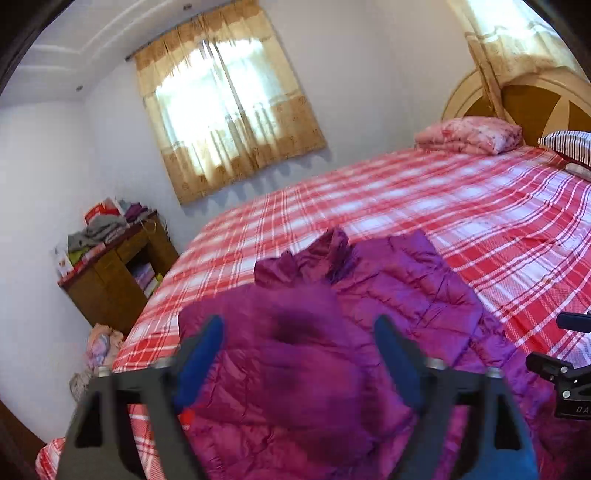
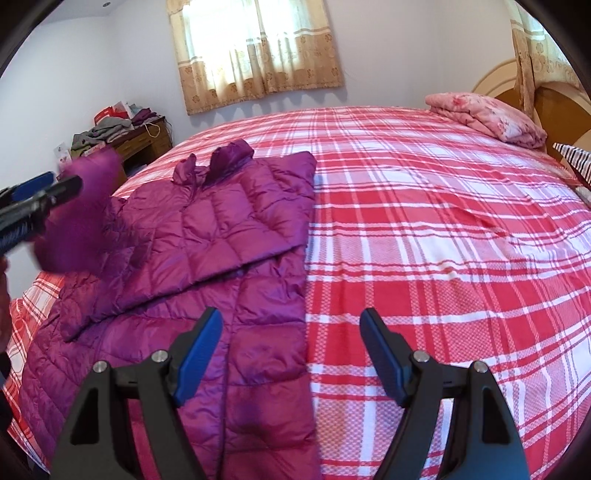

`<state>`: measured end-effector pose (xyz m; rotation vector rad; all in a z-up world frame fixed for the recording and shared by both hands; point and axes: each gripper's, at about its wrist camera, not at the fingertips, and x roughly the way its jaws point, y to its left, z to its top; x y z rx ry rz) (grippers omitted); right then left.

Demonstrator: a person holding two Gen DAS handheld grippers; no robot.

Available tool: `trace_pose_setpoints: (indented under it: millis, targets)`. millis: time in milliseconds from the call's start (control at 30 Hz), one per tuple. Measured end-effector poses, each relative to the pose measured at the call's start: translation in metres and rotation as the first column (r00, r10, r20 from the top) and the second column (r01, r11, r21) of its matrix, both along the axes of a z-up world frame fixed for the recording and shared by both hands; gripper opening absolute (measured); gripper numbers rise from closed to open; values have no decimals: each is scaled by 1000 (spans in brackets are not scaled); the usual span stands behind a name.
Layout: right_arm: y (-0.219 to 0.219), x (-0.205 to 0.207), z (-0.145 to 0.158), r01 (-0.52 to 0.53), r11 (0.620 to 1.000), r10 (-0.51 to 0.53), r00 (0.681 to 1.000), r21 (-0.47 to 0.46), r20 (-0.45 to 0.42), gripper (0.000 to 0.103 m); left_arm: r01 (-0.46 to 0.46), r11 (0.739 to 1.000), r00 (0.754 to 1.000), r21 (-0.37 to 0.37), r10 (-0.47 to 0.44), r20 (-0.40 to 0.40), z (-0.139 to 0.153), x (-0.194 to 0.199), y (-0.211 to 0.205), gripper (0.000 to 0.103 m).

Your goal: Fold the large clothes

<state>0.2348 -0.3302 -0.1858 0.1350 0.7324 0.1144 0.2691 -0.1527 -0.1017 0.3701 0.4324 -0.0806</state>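
Purple jacket spread on the bed

From the left, our left gripper has its jaws released above a blurred sleeve; the jacket covers the bed's left side; our right gripper hovers at its edge, jaws apart, grasping nothing.

Daylight, soft and even, entering through the curtained window ahead of both tools; panes blown out to white behind the fabric. Second bright window to the far right. Shadows faint; scalloped shadow on the wall under the curtain hem. Left wrist view smeared by motion blur, worst on the purple jacket between the fingers. Right wrist view sharp except a blurred sleeve at far left. Fisheye bending and dark corners in both.
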Motion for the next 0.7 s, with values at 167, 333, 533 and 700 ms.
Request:
trace_pose_setpoints:
  millis: [167, 333, 533, 700]
  targets:
    - [-3, 4, -2, -3, 1000, 3, 1000, -1, -19, 79, 38, 998, 999, -43, -37, 14, 5, -11, 12, 88]
    - [5, 11, 4, -50, 999, 50, 998, 8, -28, 82, -76, 996, 997, -48, 77, 19, -1, -9, 61, 91]
    - [33, 41, 18, -136, 991, 137, 989, 21, -47, 82, -348, 938, 929, 13, 346, -134, -56, 27, 143, 91]
    - [62, 76, 15, -194, 980, 198, 976, 53, -95, 82, -467, 884, 858, -15, 449, -248, -94, 43, 192, 91]
